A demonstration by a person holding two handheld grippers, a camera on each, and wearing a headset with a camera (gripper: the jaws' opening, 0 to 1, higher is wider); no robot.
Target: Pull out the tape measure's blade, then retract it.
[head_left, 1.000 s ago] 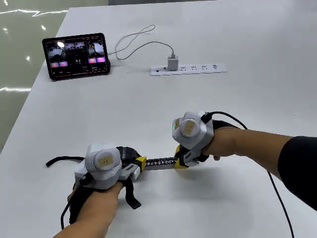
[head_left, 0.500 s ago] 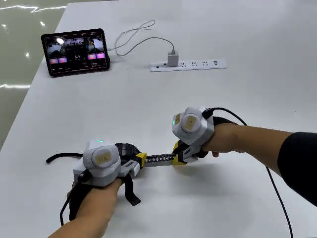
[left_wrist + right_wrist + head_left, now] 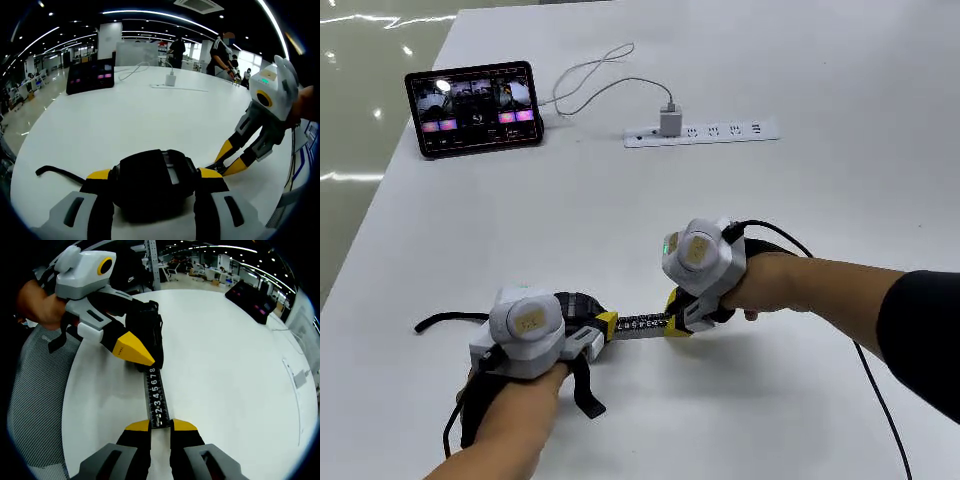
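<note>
Clamping the black rounded tape measure case (image 3: 152,187), the left gripper (image 3: 154,174) anchors it; the right gripper (image 3: 161,426) pinches the black numbered blade (image 3: 154,395) to guide it.

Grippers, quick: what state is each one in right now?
Left gripper: jaws shut on the black rounded tape measure case.
Right gripper: jaws shut on the dark numbered blade.

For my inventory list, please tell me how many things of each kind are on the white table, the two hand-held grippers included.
Grippers: 2 (left gripper, right gripper)
Tape measure: 1
Tablet: 1
Power strip: 1
Charger with its cable: 1
Total: 6
</note>
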